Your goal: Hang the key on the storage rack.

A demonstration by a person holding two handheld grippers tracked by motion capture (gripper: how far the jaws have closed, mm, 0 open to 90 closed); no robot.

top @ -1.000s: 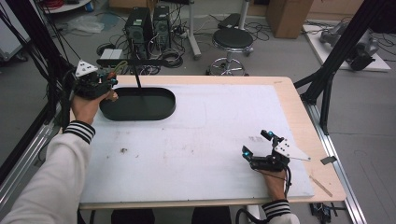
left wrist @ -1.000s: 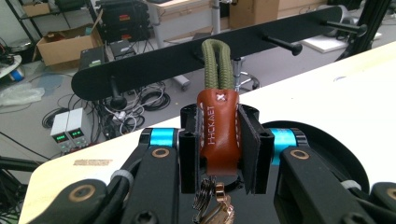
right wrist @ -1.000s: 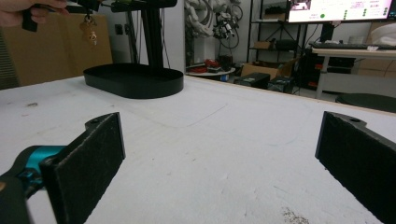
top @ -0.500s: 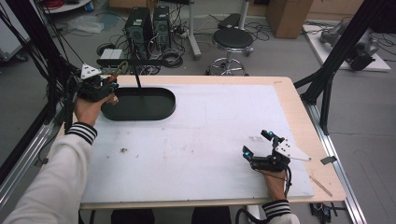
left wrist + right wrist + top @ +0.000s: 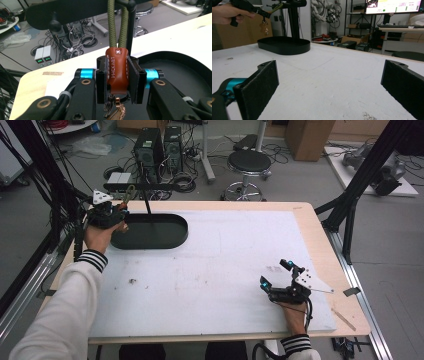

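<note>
Left hand-held gripper [image 5: 117,82] clamped on leather keychain tab [image 5: 116,71].

White stamped lettering ran along the brown leather tab [image 5: 116,70] of the keychain, clamped between the left gripper's [image 5: 117,83] jaws; it looked like "HACKAET", though the middle letters were not sharp. A stitched white cross sat above that word at the tab's top. On the floor at the far left, a small grey box [image 5: 42,55] showed two green lit displays, the digits too small to read. The monitor [image 5: 392,6] at the far right carried text too blurred to read.
</note>
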